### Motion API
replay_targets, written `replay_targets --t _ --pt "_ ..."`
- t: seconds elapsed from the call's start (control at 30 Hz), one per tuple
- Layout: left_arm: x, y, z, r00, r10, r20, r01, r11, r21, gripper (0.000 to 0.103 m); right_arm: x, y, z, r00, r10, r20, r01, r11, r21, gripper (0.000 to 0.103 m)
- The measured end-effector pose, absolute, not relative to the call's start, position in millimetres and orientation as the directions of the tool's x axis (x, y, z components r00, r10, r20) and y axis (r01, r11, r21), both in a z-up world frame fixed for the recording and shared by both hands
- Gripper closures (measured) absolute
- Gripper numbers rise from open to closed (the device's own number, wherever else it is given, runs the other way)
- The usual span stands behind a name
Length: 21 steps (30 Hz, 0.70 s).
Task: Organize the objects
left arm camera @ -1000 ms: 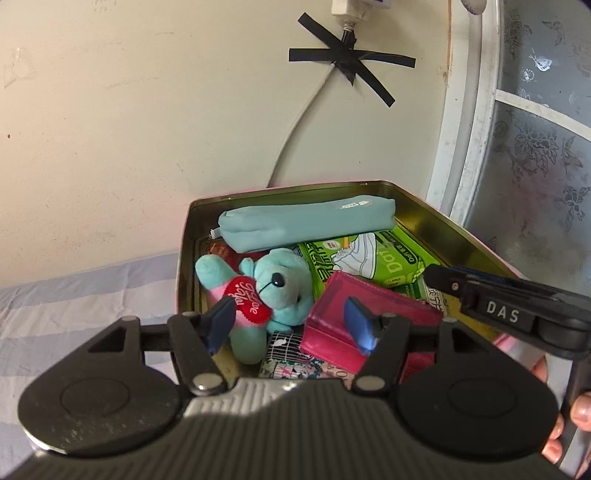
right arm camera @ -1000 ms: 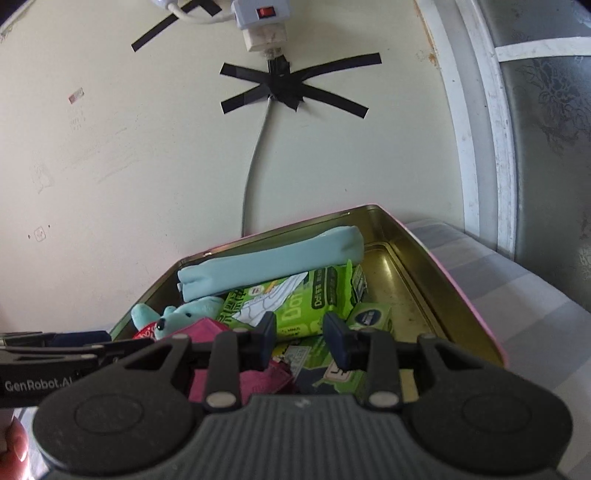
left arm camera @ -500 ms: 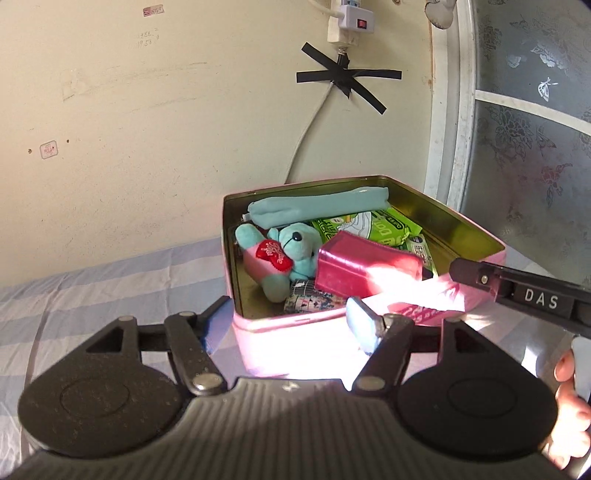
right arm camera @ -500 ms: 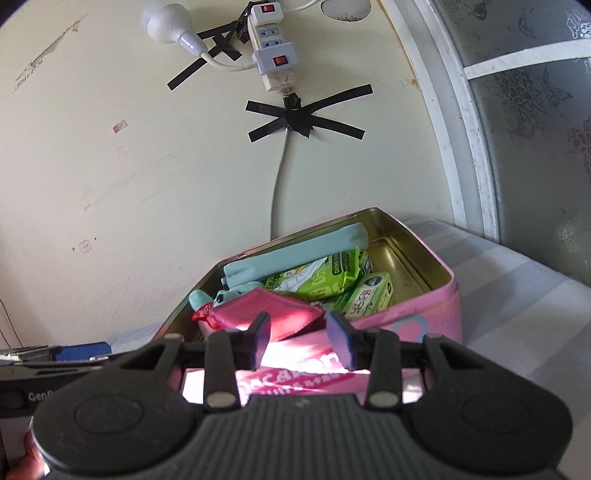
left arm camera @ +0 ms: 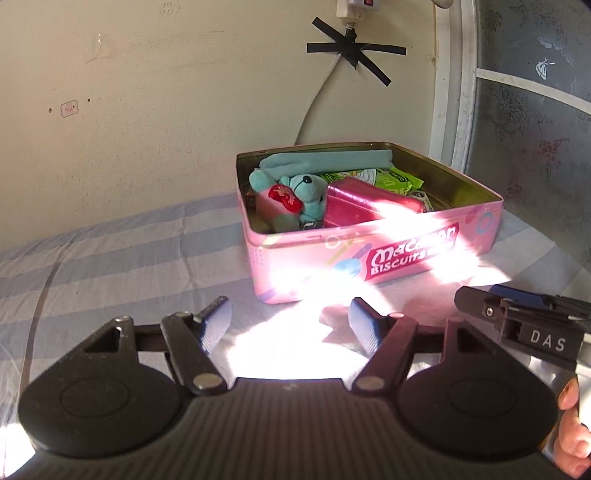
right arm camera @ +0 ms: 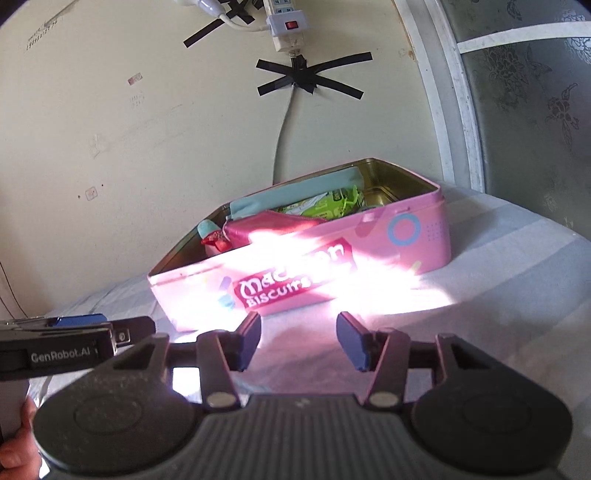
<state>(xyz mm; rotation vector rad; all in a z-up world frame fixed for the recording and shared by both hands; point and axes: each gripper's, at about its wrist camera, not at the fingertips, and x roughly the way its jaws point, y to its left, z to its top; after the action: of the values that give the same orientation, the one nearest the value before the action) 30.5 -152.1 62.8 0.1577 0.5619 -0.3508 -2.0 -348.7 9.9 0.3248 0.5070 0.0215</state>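
A pink biscuit tin stands open on the striped bed sheet. Inside lie a teal plush bear with a red heart, a shiny magenta pouch, a teal pencil case and green packets. My left gripper hovers in front of the tin, jaws opening, nothing between them. My right gripper is also short of the tin, jaws opening and empty. Each gripper shows at the edge of the other's view.
The tin stands close to a cream wall with a cable taped by black strips and a power strip. A frosted window lies to the right. Bright sunlight washes out the sheet before the tin.
Both grippers have pulled back from over the tin's contents to in front of it. Both sets of jaws stand wider than before. The objects in the tin lie unchanged.
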Motion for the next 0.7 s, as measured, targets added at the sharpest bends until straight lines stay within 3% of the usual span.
replay_targets --t 0.27,0.33,0.37,0.47,0.5,0.53,0.7 --pt "20.7 -143.1 52.8 0.79 -0.258 -0.555 0.343 0.938 0.052 0.027 -16.8 -340.3 10.3 0.867 0.104 -0.488 0.047 0.956 0.289 0.05" --pt "17.8 -140.6 52.4 0.795 -0.251 -0.552 0.336 0.94 0.057 0.023 -19.9 -338.7 14.1 0.869 0.107 -0.483 0.044 0.955 0.292 0.046" --pt "16.3 -139.3 52.4 0.798 -0.248 -0.549 0.332 0.941 0.058 0.017 -21.7 -337.6 16.5 0.87 0.11 -0.481 0.043 0.954 0.297 0.044" --pt "10.8 -135.1 53.9 0.816 -0.237 -0.527 0.318 0.946 0.068 0.009 -25.9 -334.3 22.4 0.871 0.119 -0.477 0.037 0.952 0.304 0.029" --pt "9.5 -134.3 54.3 0.819 -0.233 -0.524 0.314 0.947 0.071 0.006 -27.2 -332.4 24.3 0.872 0.118 -0.475 0.035 0.953 0.302 0.016" --pt "8.6 -132.5 55.0 0.823 -0.23 -0.52 0.31 0.948 0.073 0.005 -28.9 -330.7 25.8 0.874 0.116 -0.472 0.035 0.953 0.299 0.01" --pt "5.7 -126.3 57.2 0.831 -0.219 -0.512 0.294 0.953 0.069 0.0 -32.2 -322.2 31.4 0.868 0.124 -0.48 0.023 0.957 0.288 0.0"
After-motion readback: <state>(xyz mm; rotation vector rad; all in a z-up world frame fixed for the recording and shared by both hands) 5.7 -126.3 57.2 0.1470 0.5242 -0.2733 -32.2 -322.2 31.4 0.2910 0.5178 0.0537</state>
